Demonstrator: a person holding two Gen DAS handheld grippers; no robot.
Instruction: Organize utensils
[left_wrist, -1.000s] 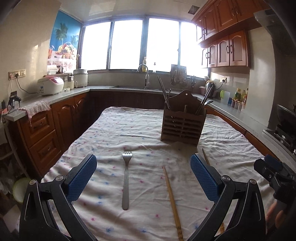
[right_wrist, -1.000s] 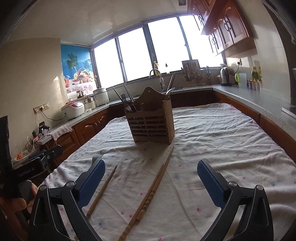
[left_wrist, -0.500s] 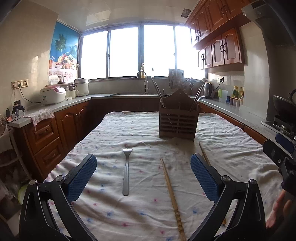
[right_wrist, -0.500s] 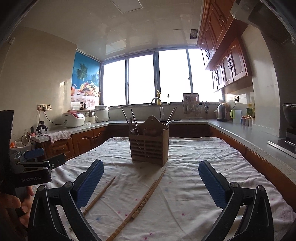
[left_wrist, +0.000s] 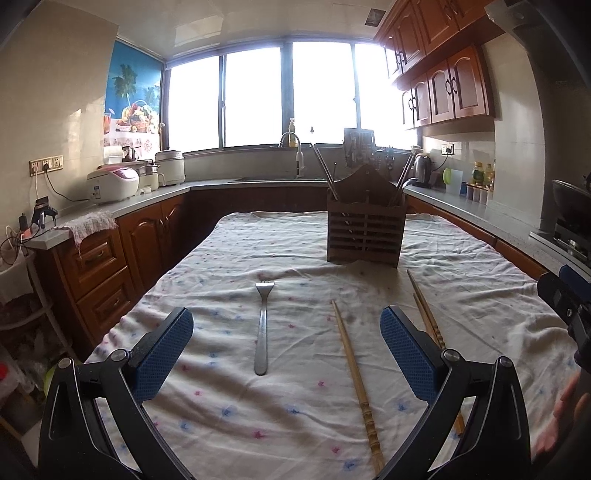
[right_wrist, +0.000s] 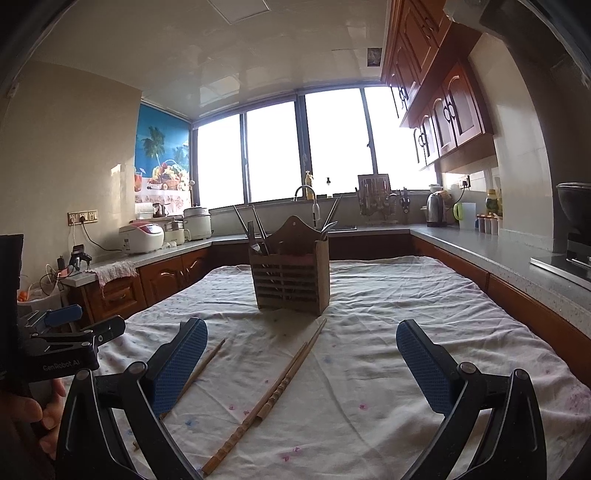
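Note:
A metal fork (left_wrist: 263, 325) lies on the cloth-covered table (left_wrist: 295, 406), tines away from me, between the blue pads of my open left gripper (left_wrist: 287, 349). To its right lies one wooden chopstick (left_wrist: 354, 373), and a pair of chopsticks (left_wrist: 424, 310) runs partly behind the right finger. A wooden utensil holder (left_wrist: 364, 225) with several utensils stands further back. In the right wrist view my right gripper (right_wrist: 301, 363) is open and empty over the pair of chopsticks (right_wrist: 275, 387); the single chopstick (right_wrist: 201, 369) passes by its left finger. The holder (right_wrist: 291, 275) stands ahead.
Counters and wooden cabinets (left_wrist: 110, 266) wrap around the table on the left, back and right. Rice cookers (left_wrist: 112, 182) sit on the left counter, a kettle (right_wrist: 436, 210) and bottles on the right one. A hand (right_wrist: 22, 410) holds the left gripper's body.
Both cameras have tilted upward, so the table and holder sit lower in each view. The utensils on the cloth have not moved. Both grippers stay open.

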